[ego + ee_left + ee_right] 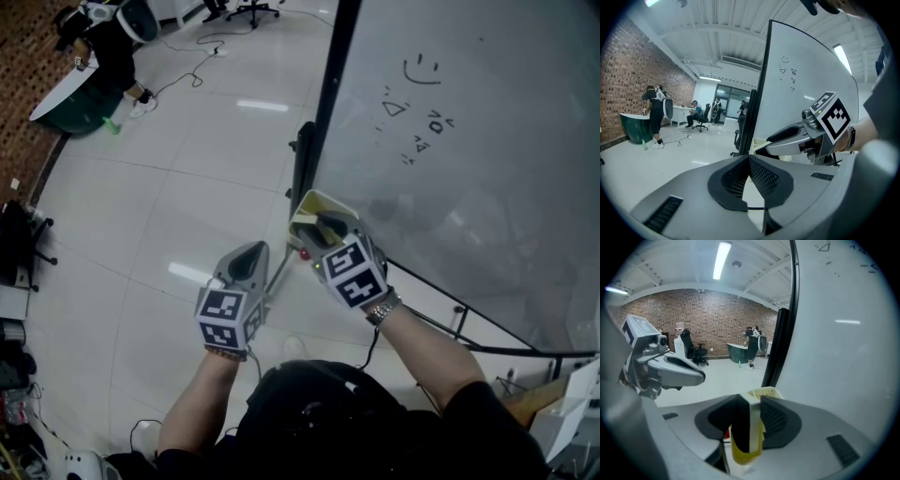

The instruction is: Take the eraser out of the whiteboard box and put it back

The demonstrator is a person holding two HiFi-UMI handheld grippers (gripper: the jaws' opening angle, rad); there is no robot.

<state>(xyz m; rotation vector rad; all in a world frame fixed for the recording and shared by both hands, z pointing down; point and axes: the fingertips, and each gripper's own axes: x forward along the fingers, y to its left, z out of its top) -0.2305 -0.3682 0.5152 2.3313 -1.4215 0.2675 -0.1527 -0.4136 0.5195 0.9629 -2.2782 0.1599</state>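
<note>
The whiteboard box [304, 212] is a pale yellow tray fixed at the whiteboard's [469, 141] lower left corner. My right gripper [325, 228] reaches into it from above. In the right gripper view the eraser [745, 432], black felt on a white and yellow body, stands upright between the pads of the right gripper [749, 401], which press on both its sides; the box rim [765, 391] shows just beyond. My left gripper [249, 253] hangs to the left of the box, shut and empty, its jaws meeting at the tips [749, 159].
The board's black frame post [323, 103] runs up beside the box. Small marker drawings [417, 103] are on the board. Far across the white floor a person [111, 56] stands by a green tub, with cables and office chairs [251, 9] near there.
</note>
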